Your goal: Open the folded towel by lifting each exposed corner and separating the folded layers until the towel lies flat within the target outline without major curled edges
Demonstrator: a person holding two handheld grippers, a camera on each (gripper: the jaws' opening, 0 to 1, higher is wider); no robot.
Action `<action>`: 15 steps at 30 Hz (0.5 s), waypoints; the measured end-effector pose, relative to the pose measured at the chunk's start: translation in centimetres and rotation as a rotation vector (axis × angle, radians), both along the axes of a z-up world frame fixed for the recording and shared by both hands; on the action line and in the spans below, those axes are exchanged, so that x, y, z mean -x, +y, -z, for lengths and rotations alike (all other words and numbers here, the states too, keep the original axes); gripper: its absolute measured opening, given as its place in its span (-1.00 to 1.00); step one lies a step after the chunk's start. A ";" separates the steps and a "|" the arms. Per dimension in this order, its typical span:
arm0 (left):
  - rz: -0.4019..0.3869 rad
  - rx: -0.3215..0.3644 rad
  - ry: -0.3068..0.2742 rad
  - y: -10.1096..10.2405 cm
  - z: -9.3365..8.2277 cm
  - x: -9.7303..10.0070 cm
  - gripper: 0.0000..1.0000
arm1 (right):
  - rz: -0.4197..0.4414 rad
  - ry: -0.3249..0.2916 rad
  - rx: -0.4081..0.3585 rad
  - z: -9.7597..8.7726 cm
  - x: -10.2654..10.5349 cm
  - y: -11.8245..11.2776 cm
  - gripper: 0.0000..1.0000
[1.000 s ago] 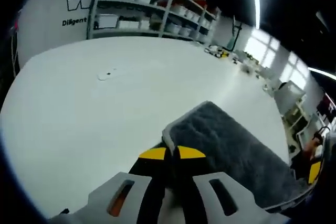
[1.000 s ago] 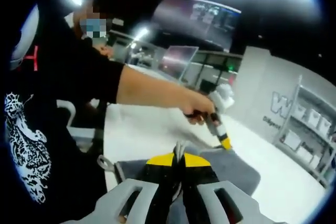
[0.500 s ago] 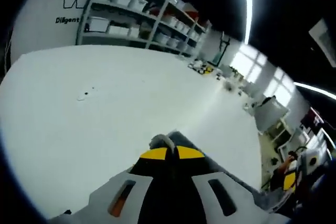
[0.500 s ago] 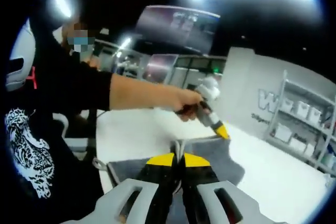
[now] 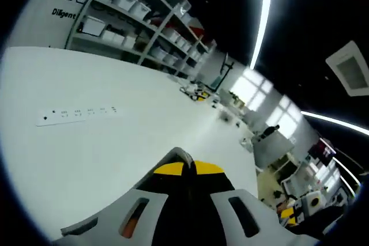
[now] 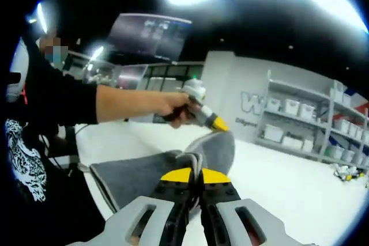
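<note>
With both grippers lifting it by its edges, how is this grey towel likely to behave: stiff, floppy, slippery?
Probably floppy: the grey towel sags and curls between the right gripper and the left gripper. Its plush pile likely grips well. It looks light, rising without strain.

A white table fronts shelving stacked with white bins along a wall.

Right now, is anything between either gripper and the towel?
No. The right gripper is shut on a towel edge, and the left gripper pinches a raised corner. Nothing visible lies on the white table beside it.
</note>
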State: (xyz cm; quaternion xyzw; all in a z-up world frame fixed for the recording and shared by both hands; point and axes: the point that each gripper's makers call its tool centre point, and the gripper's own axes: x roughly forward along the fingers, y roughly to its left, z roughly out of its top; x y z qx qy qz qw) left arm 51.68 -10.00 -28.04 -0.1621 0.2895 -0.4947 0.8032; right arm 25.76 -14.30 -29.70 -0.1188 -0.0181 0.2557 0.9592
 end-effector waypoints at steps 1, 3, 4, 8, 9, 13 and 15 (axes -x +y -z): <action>0.007 -0.007 0.000 -0.9 0.3 0.2 -0.94 | 0.019 0.000 -0.002 0.2 0.0 -0.7 -1.00; 0.017 -0.025 0.005 -2.6 0.9 0.6 -0.94 | 0.031 0.009 -0.011 0.7 0.0 -1.7 -1.00; 0.025 -0.041 0.004 -3.3 1.3 0.8 -0.94 | 0.036 0.013 -0.017 1.0 0.1 -2.1 -1.00; 0.034 -0.081 0.010 -5.5 2.7 0.8 -0.94 | 0.064 0.027 -0.034 2.4 0.3 -3.7 -1.00; 0.035 -0.088 0.015 -6.0 3.1 0.8 -0.94 | 0.071 0.035 -0.054 2.8 0.4 -4.1 -1.00; 0.036 -0.125 0.033 -7.5 4.6 1.1 -0.94 | 0.097 0.080 -0.124 4.5 0.9 -5.7 -1.00; 0.039 -0.127 0.040 -8.2 4.9 1.2 -0.94 | 0.109 0.104 -0.137 5.4 1.1 -6.2 -1.00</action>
